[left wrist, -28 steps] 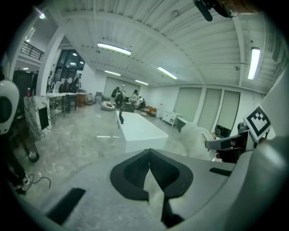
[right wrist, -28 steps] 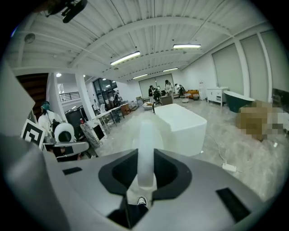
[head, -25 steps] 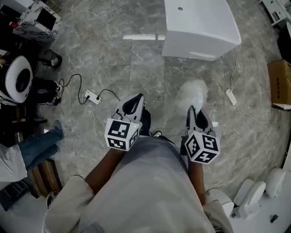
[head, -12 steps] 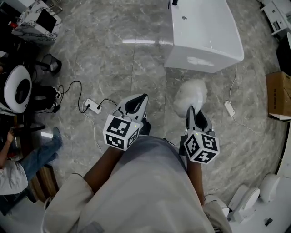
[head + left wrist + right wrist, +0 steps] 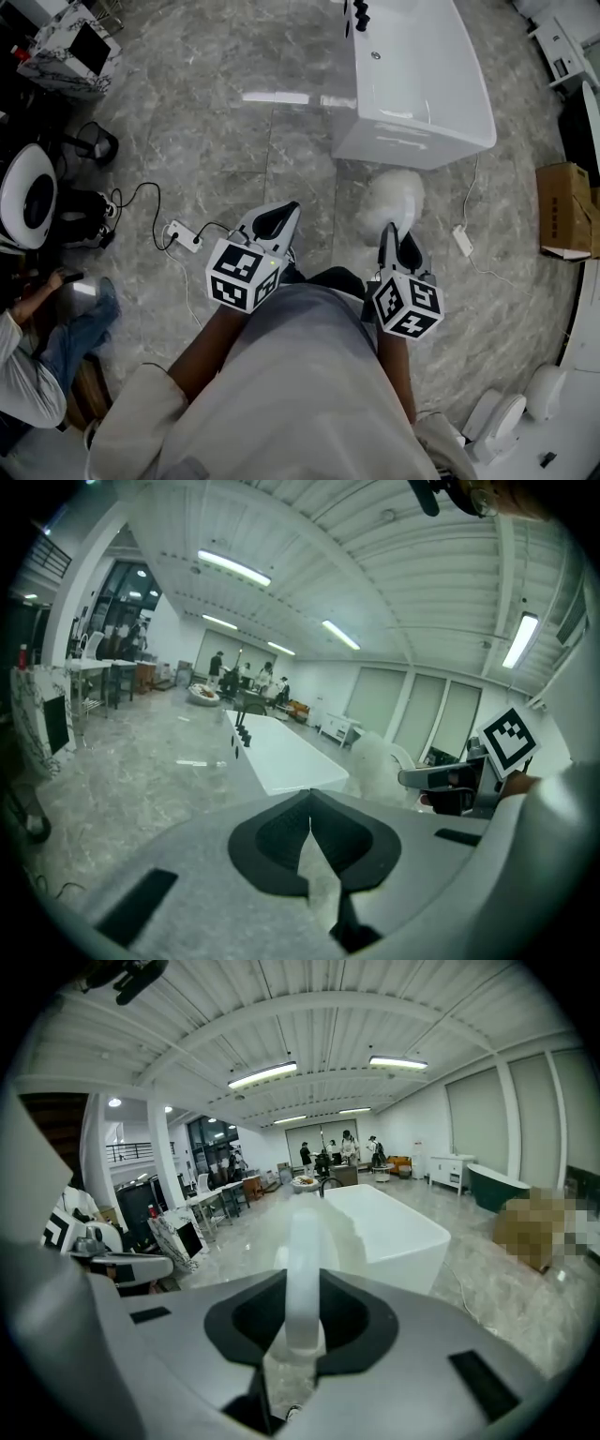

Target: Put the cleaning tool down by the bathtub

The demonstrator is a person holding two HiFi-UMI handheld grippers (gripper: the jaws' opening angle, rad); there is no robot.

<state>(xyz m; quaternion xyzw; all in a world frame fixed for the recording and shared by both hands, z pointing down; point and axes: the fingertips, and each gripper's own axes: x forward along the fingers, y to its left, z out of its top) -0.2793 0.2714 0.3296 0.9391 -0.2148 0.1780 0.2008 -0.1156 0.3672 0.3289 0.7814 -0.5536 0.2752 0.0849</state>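
Cleaning tool point(image 5: 394, 199) held in the right tongs point(image 5: 392, 236), just short of the bathtub point(image 5: 412, 89)

Nearest, the left tongs point(image 5: 281, 212) are closed tip to tip with nothing between them. Beside them, the right tongs' jaws are clamped on the tool's white handle. The tool's fluffy white head sticks out ahead in the air, over the grey marble floor point(image 5: 234, 141) and just before the near end of the white bathtub. A power strip point(image 5: 183, 234) lies on the floor to the left, and a cardboard box point(image 5: 562, 211) sits near the floor's right edge

Glossy smooth bathtub point(image 5: 412, 84); polished marble-look floor point(image 5: 234, 150); fluffy-headed duster point(image 5: 394, 192).
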